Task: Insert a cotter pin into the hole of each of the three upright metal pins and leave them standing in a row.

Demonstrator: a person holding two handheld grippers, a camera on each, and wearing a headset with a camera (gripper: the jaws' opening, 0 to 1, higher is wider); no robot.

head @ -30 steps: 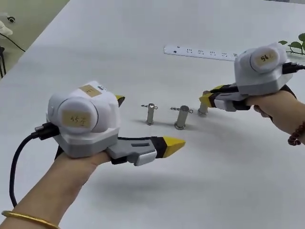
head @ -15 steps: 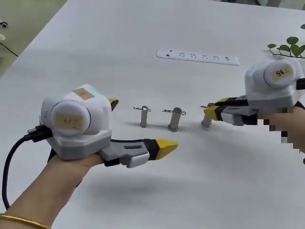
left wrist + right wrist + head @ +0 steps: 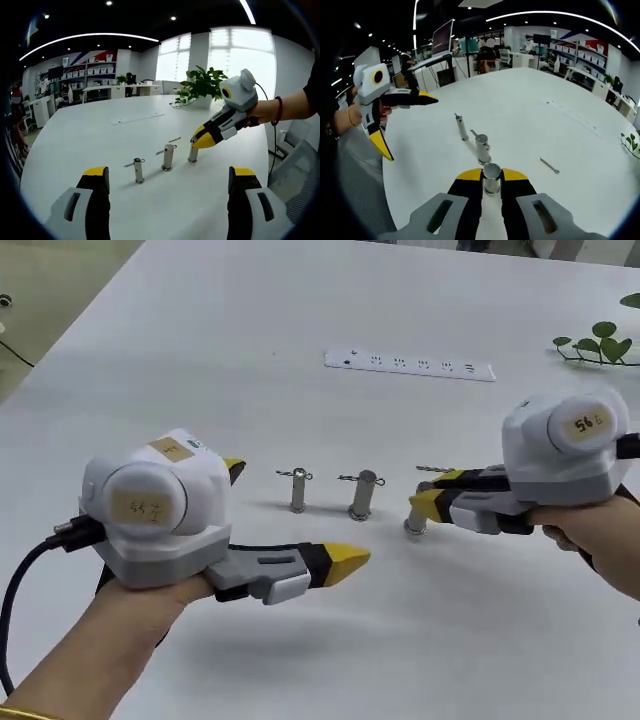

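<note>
- Jaws of right gripper closed on the third short silver cylindrical metal pin, which is upright at the right end of the row.
- Left gripper: jaws wide apart, nothing held, short of the row.
- Left silver pin and middle silver pin stand on the white table, each with a thin wire cotter pin through its head.
- Loose cotter pin lies flat just beyond the gripped pin.
</note>
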